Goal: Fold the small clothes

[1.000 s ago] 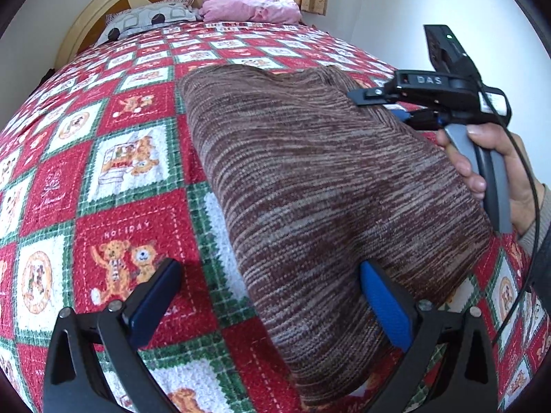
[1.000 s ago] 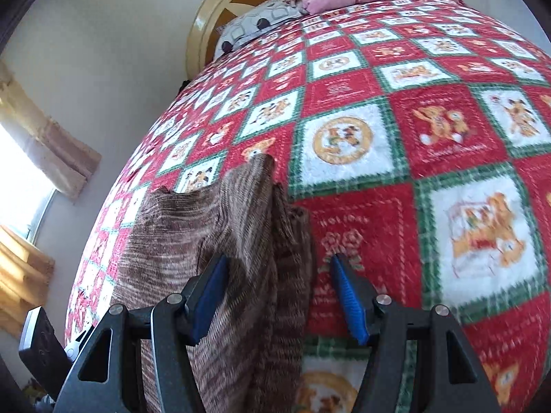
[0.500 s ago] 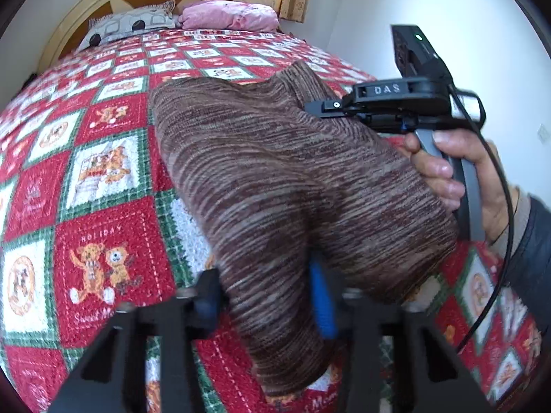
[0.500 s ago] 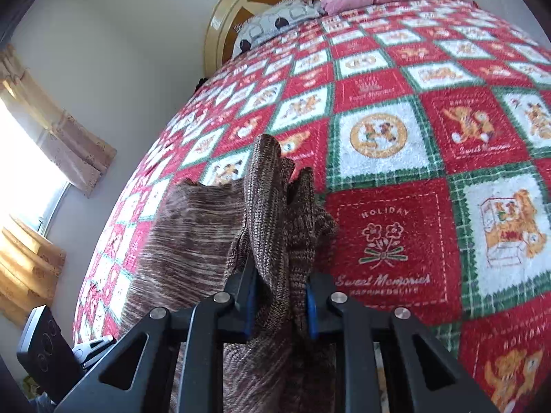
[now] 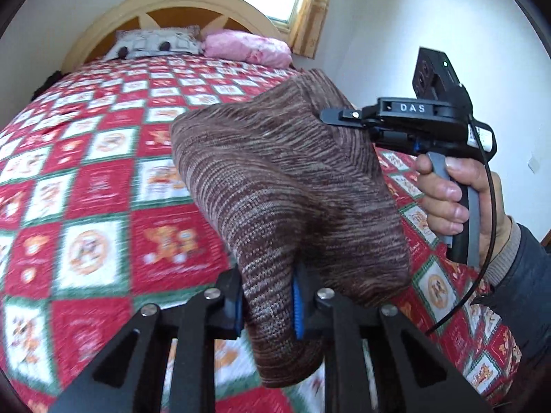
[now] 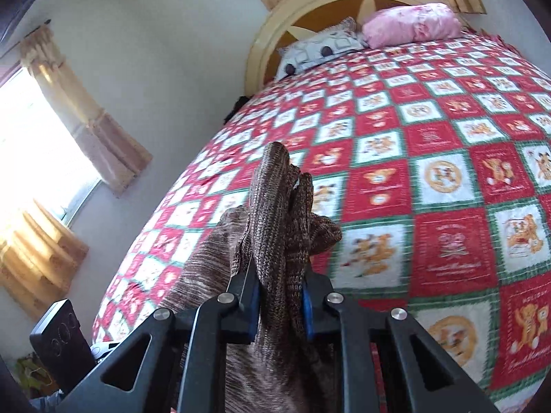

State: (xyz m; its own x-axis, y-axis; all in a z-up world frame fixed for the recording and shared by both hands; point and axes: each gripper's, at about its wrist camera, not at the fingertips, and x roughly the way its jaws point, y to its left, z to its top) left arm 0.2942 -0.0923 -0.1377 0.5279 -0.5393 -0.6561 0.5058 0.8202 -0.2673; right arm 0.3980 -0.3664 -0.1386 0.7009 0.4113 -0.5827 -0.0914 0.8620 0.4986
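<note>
- The brown knit garment (image 5: pixel 289 186) hangs between the two tools, lifted partly clear of the bed's patchwork quilt (image 5: pixel 96 186); how much of it still lies on the quilt cannot be told.
- The left tool (image 5: pixel 267 304) is clamped on a bunched edge of the knit, its jaws having just been closing with the cloth between the blue pads.
- The right tool (image 6: pixel 279 301) is likewise pinched on a gathered hem edge, its jaws also having just been closing on the fabric; a ridge of knit stands up beyond its pads in the right wrist view.
- In the left wrist view a hand (image 5: pixel 458 199) holds the right tool's grip, with the cloth draped from its tip.
- Handling, as a judgement: the knit looks soft, limp and fairly thick, so it sags and bulges between the holds and keeps no flat shape of its own.
- It seems light and not fragile, and the coarse weave should give the pads good purchase, though a loose knit may stretch if pulled hard.
- The best holds are probably at two corners of one edge, so the cloth spreads evenly; bunched grips like these risk an uneven fold.
- Count: one garment, two tools, one hand in view.
- On the bed: one patchwork quilt, one grey patterned pillow (image 5: pixel 155 43), one pink pillow (image 5: pixel 246 46).
</note>
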